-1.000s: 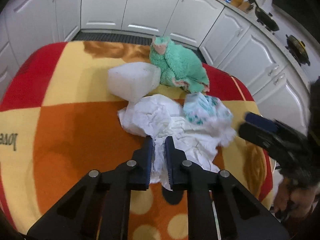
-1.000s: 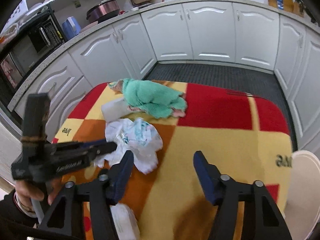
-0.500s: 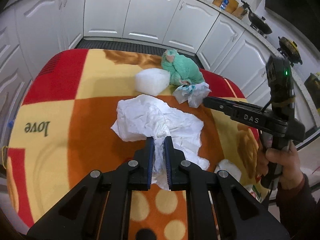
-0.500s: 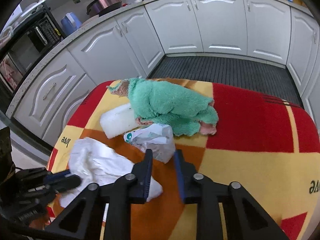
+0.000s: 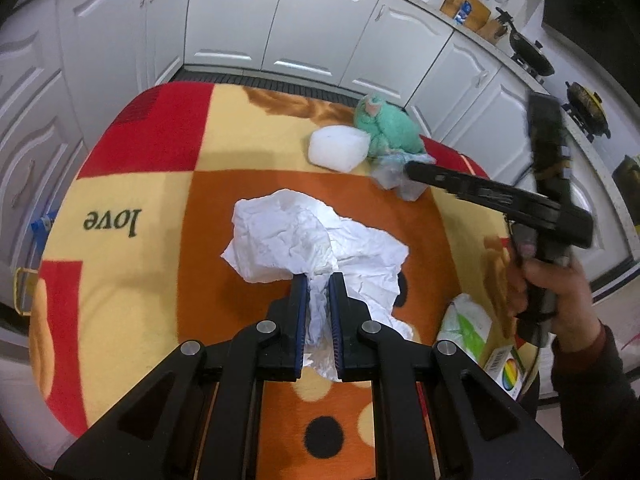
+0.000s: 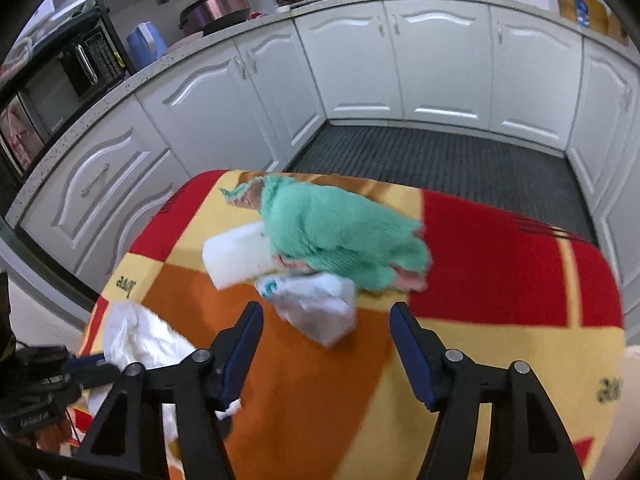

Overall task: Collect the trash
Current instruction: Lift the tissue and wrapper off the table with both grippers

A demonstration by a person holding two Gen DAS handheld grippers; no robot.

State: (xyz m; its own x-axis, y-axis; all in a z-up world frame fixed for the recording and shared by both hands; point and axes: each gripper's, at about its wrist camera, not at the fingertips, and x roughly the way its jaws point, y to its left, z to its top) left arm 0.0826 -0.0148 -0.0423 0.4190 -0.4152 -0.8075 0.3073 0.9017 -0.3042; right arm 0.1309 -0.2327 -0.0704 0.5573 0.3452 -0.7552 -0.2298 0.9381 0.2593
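Note:
My left gripper (image 5: 319,280) is shut on a big crumpled white paper sheet (image 5: 304,236) that lies on the orange and red blanket; the sheet also shows in the right wrist view (image 6: 140,340). My right gripper (image 6: 326,316) is open. A small crumpled plastic wrapper (image 6: 316,304) with teal print lies on the blanket just ahead of its fingertips, apart from them. In the left wrist view the right gripper (image 5: 420,174) reaches over that wrapper (image 5: 394,172).
A green plush toy (image 6: 340,236) and a white foam block (image 6: 236,256) lie just behind the wrapper. A green and white packet (image 5: 468,320) and a small box (image 5: 506,368) sit at the table's right edge. White kitchen cabinets (image 6: 400,60) surround the blanket-covered table (image 6: 500,260).
My right gripper was shut on the plastic wrapper and has opened, leaving it on the blanket beside the plush toy. My left gripper has pulled back with the paper sheet.

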